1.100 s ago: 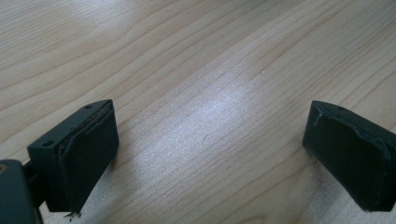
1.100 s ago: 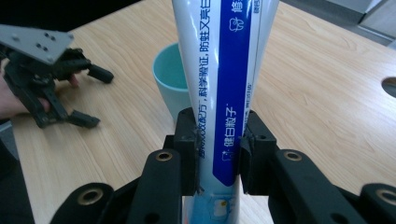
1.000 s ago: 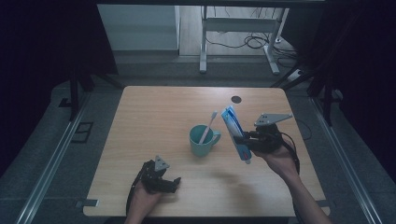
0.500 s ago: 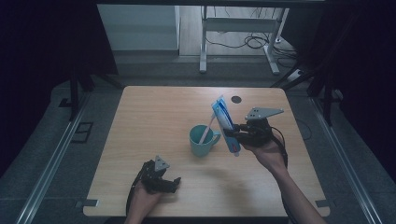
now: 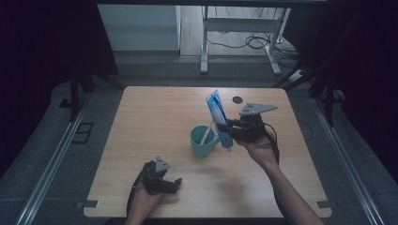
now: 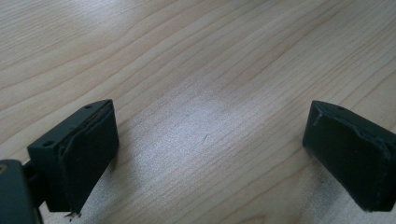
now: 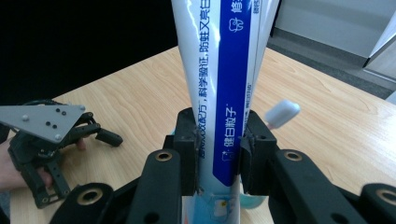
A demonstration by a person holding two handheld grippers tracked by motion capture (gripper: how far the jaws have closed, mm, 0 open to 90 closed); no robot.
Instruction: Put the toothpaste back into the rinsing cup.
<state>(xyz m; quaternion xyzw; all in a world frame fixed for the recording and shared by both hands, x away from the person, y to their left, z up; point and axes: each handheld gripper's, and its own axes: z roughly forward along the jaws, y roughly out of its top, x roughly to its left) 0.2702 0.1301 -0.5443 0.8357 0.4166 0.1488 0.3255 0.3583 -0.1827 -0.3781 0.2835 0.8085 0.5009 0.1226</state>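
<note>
The toothpaste tube (image 5: 218,118) has been carried leftward over the last second, from a spot right of the cup (image 5: 203,141) to one just above the cup's right rim. It has also been brought more upright, its flat crimped end pointing up and far. This suggests that the tube is being lined up for lowering into the cup, beside the toothbrush (image 5: 207,133) already leaning there.

The right gripper (image 5: 226,130) is seen clamped narrowly on the tube's lower part, cap end down; in the right gripper view the black pads (image 7: 187,149) are pressed against both sides of the tube (image 7: 224,88), and the white head of the toothbrush (image 7: 282,113) shows just right of it. The cap end appears to hang at the cup's rim, not yet inside; whether it touches the rim cannot be told.

The left gripper (image 5: 165,183) is rested on the near left part of the table (image 5: 155,112), well apart from the cup, its jaws spread wide with only bare wood (image 6: 201,93) between them. It has not been moved.
</note>
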